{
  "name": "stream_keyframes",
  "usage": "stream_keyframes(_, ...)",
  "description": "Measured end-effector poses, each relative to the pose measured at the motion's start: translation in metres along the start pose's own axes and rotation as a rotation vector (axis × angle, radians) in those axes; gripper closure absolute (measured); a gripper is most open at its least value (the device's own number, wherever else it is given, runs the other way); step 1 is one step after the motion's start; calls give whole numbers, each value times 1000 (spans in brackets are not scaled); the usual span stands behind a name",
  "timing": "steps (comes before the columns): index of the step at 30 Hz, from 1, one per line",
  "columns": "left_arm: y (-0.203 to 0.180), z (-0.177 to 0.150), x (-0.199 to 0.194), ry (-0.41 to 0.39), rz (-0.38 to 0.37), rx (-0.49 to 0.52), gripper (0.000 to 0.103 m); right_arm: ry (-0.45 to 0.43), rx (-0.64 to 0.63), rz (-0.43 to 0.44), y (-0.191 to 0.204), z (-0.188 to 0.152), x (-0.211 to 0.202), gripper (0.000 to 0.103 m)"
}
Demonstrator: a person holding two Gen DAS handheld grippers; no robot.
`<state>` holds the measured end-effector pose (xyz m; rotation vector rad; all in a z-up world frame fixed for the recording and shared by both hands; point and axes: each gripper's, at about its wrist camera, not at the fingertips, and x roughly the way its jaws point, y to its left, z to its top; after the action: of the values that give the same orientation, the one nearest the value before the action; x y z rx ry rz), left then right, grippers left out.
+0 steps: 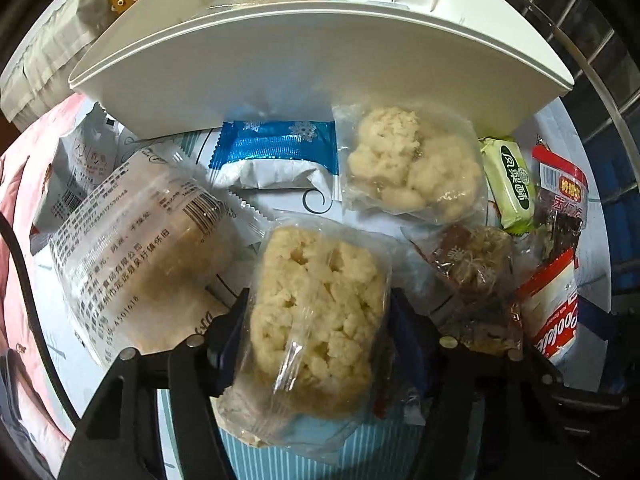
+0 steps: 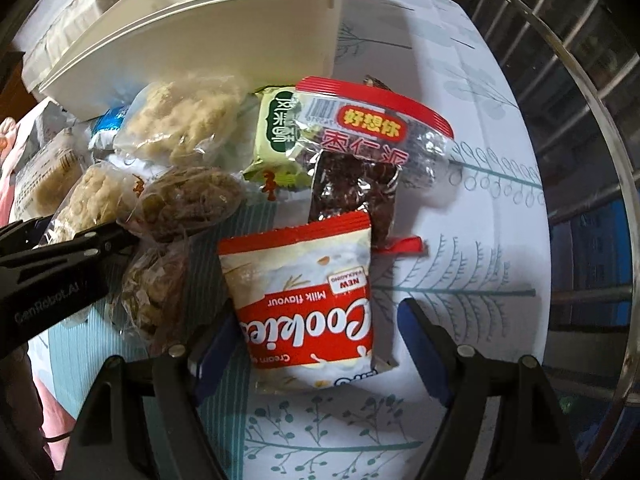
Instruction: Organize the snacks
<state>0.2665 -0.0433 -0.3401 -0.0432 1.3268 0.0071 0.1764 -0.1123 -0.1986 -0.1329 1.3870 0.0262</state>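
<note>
Snack packs lie on a patterned tablecloth in front of a white plastic bin [image 1: 256, 80]. My left gripper [image 1: 316, 312] is shut on a clear pack of pale puffed rice cake [image 1: 316, 304], its blue pads on both sides. My right gripper [image 2: 316, 320] is open around a red and white Cookies pack [image 2: 308, 300]; the left pad is near it, the right pad stands apart. A second puffed cake pack [image 1: 412, 164], a blue wrapper [image 1: 276, 152], a green pack [image 1: 512, 184] and a red date pack [image 2: 368, 152] lie behind. The left gripper's body [image 2: 60, 264] shows in the right wrist view.
A long clear biscuit pack [image 1: 140, 248] lies at left, with a white pack [image 1: 84, 164] behind it. Brown floss cakes [image 2: 188, 204] lie between the grippers. The bin [image 2: 192, 40] stands at the back. A window grille [image 2: 580, 120] is at right.
</note>
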Motion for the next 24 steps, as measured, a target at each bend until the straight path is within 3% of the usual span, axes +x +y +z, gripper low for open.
stream_keyframes(6, 2, -5, -4, 2, 7, -42, 44, -4, -40, 9, 1, 4, -4, 47)
stream_keyframes(10, 4, -6, -10, 29, 16, -57, 45, 13, -47, 12, 2, 14, -3, 55)
stream_keyframes(17, -6, 9, -10, 108, 55, -85, 45, 41, -39, 51, -7, 21, -5, 57)
stream_keyframes(24, -12, 24, -32, 125, 65, -109, 45, 104, -7, 170, -24, 26, -13, 57)
